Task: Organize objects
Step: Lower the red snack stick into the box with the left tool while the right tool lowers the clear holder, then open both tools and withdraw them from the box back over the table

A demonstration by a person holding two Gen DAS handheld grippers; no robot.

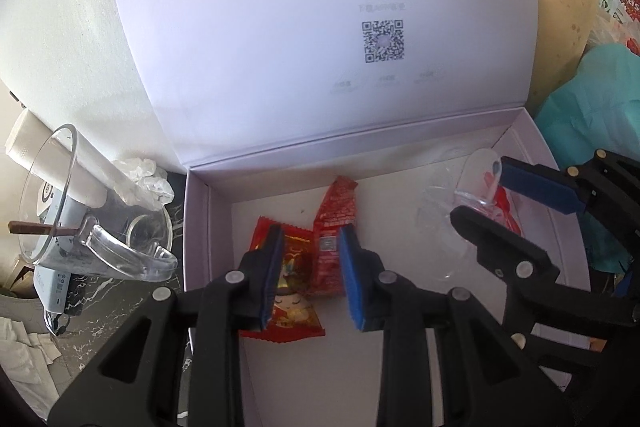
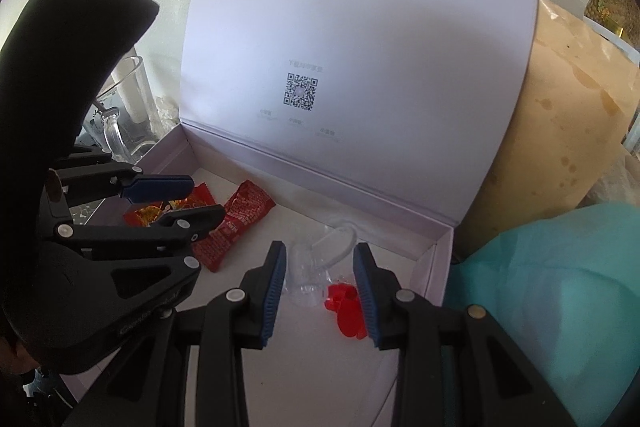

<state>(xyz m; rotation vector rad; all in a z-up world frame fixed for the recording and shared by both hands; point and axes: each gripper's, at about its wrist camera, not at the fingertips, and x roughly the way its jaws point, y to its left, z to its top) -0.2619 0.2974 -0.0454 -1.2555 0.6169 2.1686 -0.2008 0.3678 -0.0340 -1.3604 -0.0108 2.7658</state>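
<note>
An open white gift box (image 1: 208, 227) with its lid (image 1: 304, 27) raised holds two red snack packets and a clear plastic piece. My left gripper (image 1: 310, 267) is open, its blue pads on either side of the picture-printed red packet (image 1: 296, 303) and the plain red packet (image 1: 334, 223), just above them. My right gripper (image 2: 320, 291) is open over the clear plastic piece (image 2: 316, 267) with a red part (image 2: 346, 311), at the box's right end. The right gripper also shows in the left wrist view (image 1: 480, 195). The left gripper shows in the right wrist view (image 2: 196, 199).
A glass mug (image 1: 96, 211) lies tipped on the dark marble counter left of the box, beside a white tube and crumpled tissue (image 1: 140, 175). A teal bag (image 2: 560, 287) and a brown paper bag (image 2: 560, 115) stand right of the box.
</note>
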